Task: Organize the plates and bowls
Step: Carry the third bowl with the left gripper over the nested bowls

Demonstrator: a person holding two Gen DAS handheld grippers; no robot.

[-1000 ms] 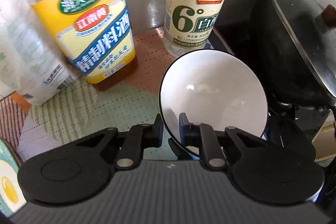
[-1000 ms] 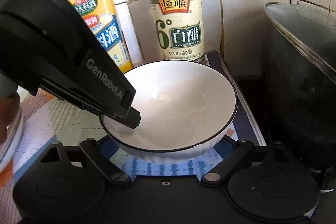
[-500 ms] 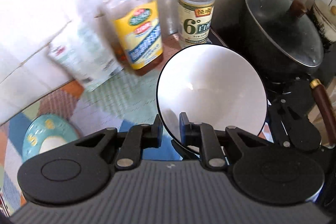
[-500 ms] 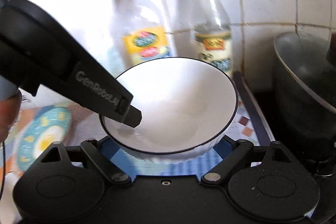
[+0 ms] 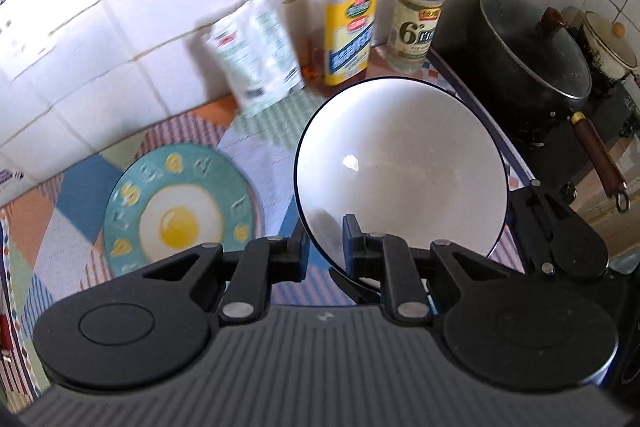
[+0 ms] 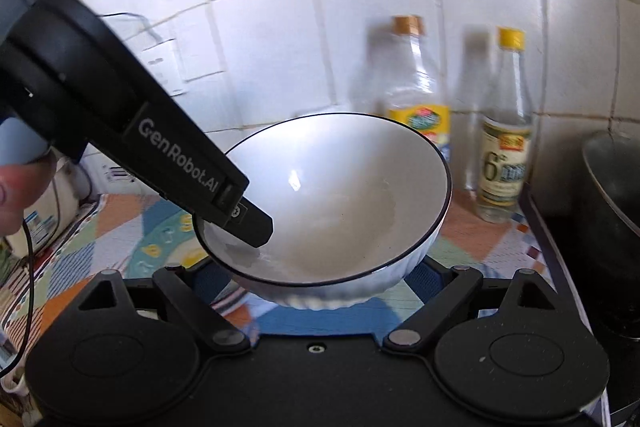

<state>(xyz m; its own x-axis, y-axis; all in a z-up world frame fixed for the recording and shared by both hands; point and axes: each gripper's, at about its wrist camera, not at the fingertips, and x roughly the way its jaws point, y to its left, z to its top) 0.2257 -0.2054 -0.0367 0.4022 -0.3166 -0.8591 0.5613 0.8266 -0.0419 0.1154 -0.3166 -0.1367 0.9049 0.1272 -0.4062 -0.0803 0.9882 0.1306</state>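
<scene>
A white bowl point(image 5: 404, 163) with a dark rim hangs in the air above the counter. My left gripper point(image 5: 325, 245) is shut on its near rim, one finger inside and one outside. In the right wrist view the same bowl point(image 6: 344, 203) is in front of the camera, with the left gripper's finger point(image 6: 244, 223) reaching into it from the left. My right gripper point(image 6: 320, 291) is open, its fingers spread under and beside the bowl, apart from it. A teal plate with a fried-egg picture point(image 5: 180, 205) lies flat on the counter to the left.
A yellow-labelled bottle point(image 5: 350, 27), a vinegar bottle point(image 5: 418, 23) and a white bag point(image 5: 256, 55) stand against the tiled wall. A black lidded pot point(image 5: 528, 47) with a wooden handle sits on the stove at right. A patterned mat point(image 5: 68, 211) covers the counter.
The bowl has been lifted up and back from the bottles by my left gripper; both cameras rose with it. The egg plate has come into view at left.
</scene>
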